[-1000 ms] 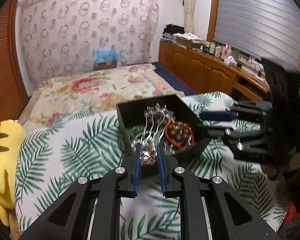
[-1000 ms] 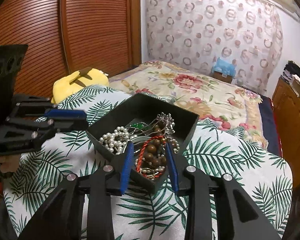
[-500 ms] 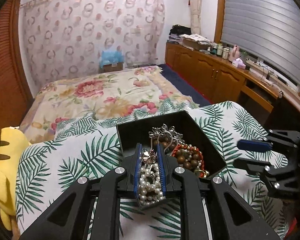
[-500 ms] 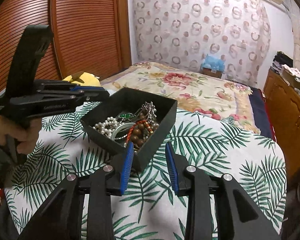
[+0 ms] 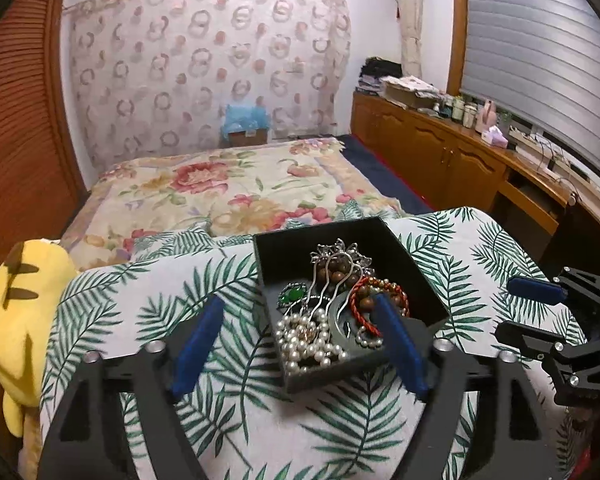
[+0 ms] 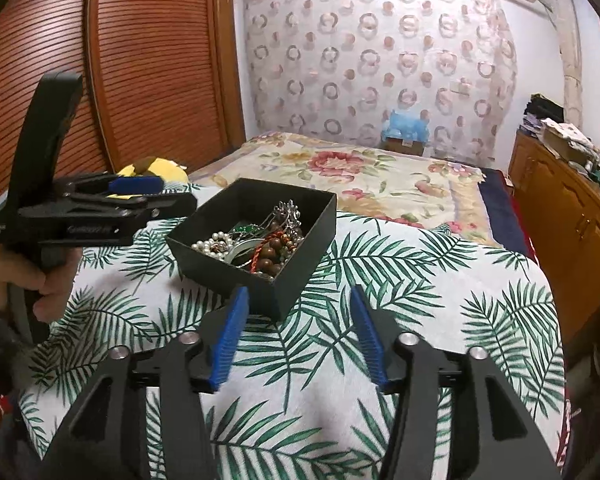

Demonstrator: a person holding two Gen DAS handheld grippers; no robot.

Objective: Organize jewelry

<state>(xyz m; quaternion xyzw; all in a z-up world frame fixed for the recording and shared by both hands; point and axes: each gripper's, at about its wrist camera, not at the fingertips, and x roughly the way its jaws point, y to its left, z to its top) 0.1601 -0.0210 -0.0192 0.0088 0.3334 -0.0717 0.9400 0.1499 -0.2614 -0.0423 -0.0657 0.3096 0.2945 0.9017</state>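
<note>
Black box point(image 5: 416, 276) of tangled jewelry point(image 5: 328, 312) on leaf-print cloth point(image 6: 420, 280). Left gripper point(image 5: 300, 344) fingers opening astride box's near corner, nothing pinched; right gripper point(image 6: 298, 328) opening, empty, just short of box. Step: releasing. Next, probably: singling out one piece.
</note>
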